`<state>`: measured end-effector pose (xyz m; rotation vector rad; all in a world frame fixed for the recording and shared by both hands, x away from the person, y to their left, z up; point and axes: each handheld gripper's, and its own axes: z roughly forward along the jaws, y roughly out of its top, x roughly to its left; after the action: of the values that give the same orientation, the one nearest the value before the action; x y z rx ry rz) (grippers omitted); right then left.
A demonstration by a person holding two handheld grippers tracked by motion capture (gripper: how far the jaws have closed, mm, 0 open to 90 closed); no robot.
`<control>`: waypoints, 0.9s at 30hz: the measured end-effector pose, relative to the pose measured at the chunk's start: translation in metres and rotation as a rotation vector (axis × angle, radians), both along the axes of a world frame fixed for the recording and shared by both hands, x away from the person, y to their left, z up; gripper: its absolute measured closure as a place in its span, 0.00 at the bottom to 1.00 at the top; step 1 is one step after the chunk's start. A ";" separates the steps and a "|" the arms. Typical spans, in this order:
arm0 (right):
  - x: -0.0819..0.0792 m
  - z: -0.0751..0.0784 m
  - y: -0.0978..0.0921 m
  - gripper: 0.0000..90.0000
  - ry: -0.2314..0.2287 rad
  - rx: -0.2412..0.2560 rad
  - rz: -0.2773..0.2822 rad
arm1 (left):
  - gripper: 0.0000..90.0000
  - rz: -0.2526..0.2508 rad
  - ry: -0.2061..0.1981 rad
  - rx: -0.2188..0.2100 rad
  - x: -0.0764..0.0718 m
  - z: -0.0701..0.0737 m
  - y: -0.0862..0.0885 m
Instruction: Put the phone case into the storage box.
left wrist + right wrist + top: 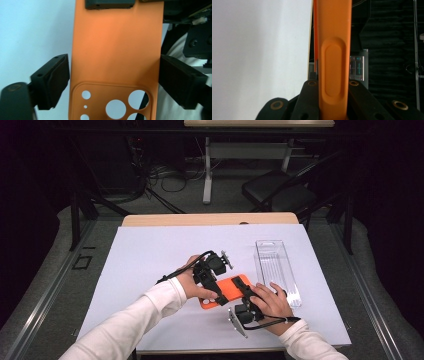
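Here, an orange phone case (226, 291) sits between both grippers, near the middle of the white table (150, 255), held just above or on it; which, I cannot tell. The right gripper (243, 292) pinches one end: in the right gripper view its jaws press flat against both faces of the case (333, 62), whose side edge with the long button bump faces the camera. That grip likely anchors the case so the other tool can work on it. The left gripper (214, 291) stands spread, a jaw on each long side of the case (116, 50) at the camera-cutout end; the right-hand pad looks touching or nearly so, the left one a sliver apart. Judged from this, it is about to close across the width, perhaps to share the hold or flex the case. A clear plastic tray (277, 270) lies to the right, just beside the right hand (270, 302), probably the packaging for the case.
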<state>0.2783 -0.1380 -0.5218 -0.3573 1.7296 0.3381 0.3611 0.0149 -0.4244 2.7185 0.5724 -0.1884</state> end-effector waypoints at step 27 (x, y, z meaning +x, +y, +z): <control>0.005 0.001 -0.012 0.97 0.011 0.010 -0.049 | 0.17 0.061 -0.024 -0.044 -0.006 0.017 0.042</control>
<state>0.2832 -0.1502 -0.5212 -0.3058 1.7442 0.3140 0.3553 0.0567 -0.4073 2.6536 0.6358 -0.1512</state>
